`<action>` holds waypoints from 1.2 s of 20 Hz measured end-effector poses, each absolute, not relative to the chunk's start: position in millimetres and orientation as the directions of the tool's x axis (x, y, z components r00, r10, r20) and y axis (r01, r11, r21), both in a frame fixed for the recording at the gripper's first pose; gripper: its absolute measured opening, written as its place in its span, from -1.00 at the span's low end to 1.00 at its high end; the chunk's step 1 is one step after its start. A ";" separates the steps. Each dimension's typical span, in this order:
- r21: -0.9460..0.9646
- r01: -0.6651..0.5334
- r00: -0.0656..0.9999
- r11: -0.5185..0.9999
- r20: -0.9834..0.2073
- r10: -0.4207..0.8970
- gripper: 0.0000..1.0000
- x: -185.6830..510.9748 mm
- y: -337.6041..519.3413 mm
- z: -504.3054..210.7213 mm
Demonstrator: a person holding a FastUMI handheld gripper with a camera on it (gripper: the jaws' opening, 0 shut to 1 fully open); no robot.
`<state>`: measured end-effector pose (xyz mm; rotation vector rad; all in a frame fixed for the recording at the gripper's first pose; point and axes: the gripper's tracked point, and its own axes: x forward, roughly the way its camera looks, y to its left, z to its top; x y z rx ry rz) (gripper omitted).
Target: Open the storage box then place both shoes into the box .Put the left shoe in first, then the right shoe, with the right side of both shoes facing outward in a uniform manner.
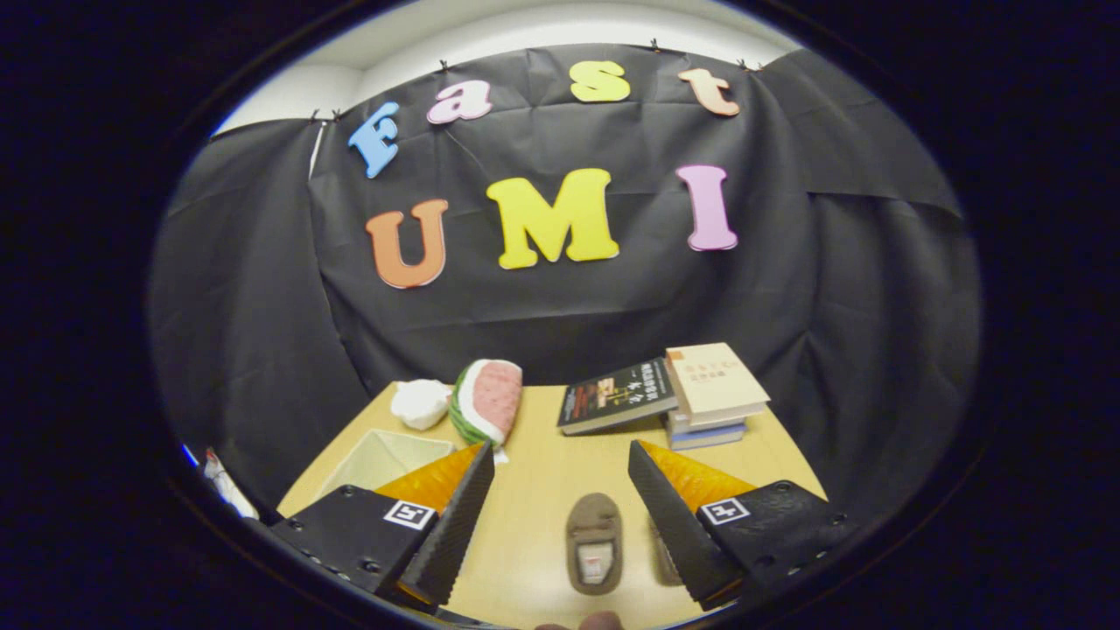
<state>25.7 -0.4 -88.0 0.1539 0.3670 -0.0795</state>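
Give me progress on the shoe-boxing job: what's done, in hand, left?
Done: nothing visibly. In hand: the gripper is open and empty above the table; one shoe lies between its fingers, a second shoe peeks out beside the right finger. Left: both shoes still need boxing. A pale open container sits beyond the left finger; whether it is the storage box, I cannot tell.
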 end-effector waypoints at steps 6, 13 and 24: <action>0.081 0.175 0.842 0.981 -0.530 -0.106 0.88 14.0 -31.4 -194.0; 0.044 0.150 0.733 0.988 -0.675 -0.081 0.89 19.1 -25.6 -287.1; 0.078 0.138 0.587 0.987 -0.810 -0.018 -0.24 45.7 -22.6 -371.3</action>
